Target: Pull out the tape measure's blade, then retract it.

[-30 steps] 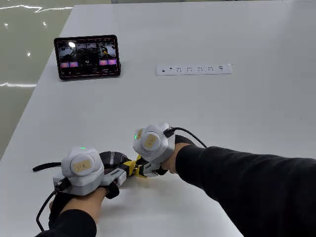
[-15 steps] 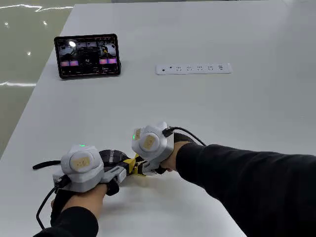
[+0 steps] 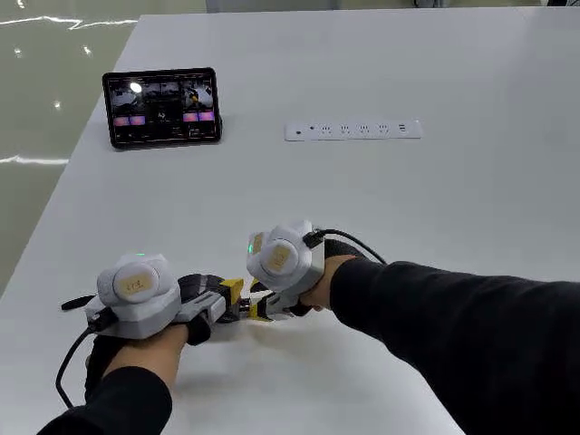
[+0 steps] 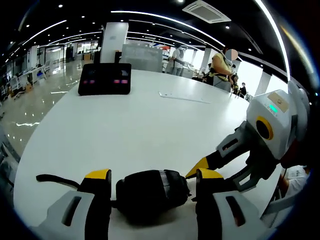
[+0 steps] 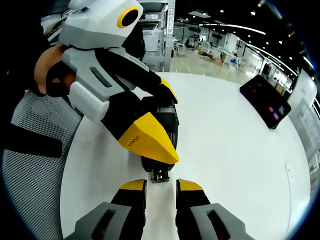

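Black-cased tape measure lies on the white desk at the lower left of the head view. It is clamped across its body by the left tongs, whose yellow-tipped jaws press on either side of the case. The hand behind them lies low and level on the desk, its dark sleeve entering from the bottom left corner. The right forearm, also in a dark sleeve, enters from the lower right edge and slants toward the centre of the frame. Its wrist is bent so that the right tongs point down at the left pair, tip close to tip.

The right gripper view supplies what the head view hides: the small metal hook of the blade, at the mouth of the case, sits just at the tips of the right tongs. Those jaws stand parted by a narrow gap, bare desk between them; whether they touch the hook cannot be told.

The left gripper view brings out a black strap trailing from the case toward the left of the frame, and people standing far behind the desk at upper right.

The head view gives the wider scene. A tablet stands propped at upper left with its screen lit. A white power strip lies flat at upper centre, well apart from the hands.
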`<action>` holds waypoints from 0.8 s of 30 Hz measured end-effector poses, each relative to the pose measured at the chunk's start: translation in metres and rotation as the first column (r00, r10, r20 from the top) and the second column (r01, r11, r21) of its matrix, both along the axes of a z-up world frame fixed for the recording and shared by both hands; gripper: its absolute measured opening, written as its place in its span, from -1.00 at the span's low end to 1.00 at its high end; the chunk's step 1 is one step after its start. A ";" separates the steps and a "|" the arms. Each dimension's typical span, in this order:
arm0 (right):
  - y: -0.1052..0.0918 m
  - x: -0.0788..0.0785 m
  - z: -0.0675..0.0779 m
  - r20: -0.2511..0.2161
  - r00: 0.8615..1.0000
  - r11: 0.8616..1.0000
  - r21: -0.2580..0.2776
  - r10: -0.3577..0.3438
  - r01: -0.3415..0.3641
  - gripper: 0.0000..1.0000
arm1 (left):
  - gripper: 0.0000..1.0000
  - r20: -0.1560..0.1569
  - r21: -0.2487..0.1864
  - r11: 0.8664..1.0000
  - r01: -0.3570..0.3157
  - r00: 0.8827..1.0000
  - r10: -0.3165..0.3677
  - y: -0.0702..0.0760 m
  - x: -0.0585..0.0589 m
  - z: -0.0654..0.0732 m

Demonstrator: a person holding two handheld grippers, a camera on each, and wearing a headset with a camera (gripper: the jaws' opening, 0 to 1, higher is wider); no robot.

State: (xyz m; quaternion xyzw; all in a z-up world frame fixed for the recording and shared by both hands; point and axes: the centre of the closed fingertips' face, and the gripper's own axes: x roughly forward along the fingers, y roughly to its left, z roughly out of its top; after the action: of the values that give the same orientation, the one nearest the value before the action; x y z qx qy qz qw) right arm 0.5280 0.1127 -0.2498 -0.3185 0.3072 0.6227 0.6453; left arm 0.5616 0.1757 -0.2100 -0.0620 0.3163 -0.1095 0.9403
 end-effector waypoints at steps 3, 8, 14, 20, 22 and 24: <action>-0.009 -0.002 0.003 -0.004 1.000 0.999 0.016 -0.028 0.028 -0.58 | 0.32 0.001 0.014 1.000 0.016 1.000 -0.016 0.001 -0.002 0.002; -0.022 -0.004 0.013 -0.014 0.996 0.993 0.072 -0.094 0.094 -0.56 | 0.48 0.009 0.010 0.999 0.043 0.999 -0.043 0.004 -0.006 0.005; -0.042 -0.004 0.023 -0.020 0.988 0.982 0.108 -0.154 0.156 -0.52 | 0.72 0.017 0.023 0.993 0.118 0.993 -0.118 0.002 -0.013 0.009; -0.066 -0.004 0.025 -0.025 0.975 0.968 0.115 -0.223 0.224 -0.41 | 0.81 0.001 -0.020 0.989 0.144 0.990 -0.144 0.005 -0.019 0.010; -0.074 -0.006 0.024 -0.032 0.971 0.964 0.115 -0.237 0.239 -0.41 | 0.87 -0.001 -0.010 0.986 0.164 0.987 -0.164 0.008 -0.020 0.009; -0.081 -0.007 0.025 -0.032 0.967 0.959 0.117 -0.254 0.256 -0.38 | 0.95 0.001 -0.007 0.982 0.188 0.982 -0.188 0.007 -0.022 0.009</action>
State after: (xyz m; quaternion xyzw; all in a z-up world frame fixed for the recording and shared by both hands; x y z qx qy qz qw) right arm 0.5209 0.0316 -0.2246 -0.2317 0.3130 0.5541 0.7357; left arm 0.5395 0.1826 -0.2007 -0.0354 0.3201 -0.1987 0.9256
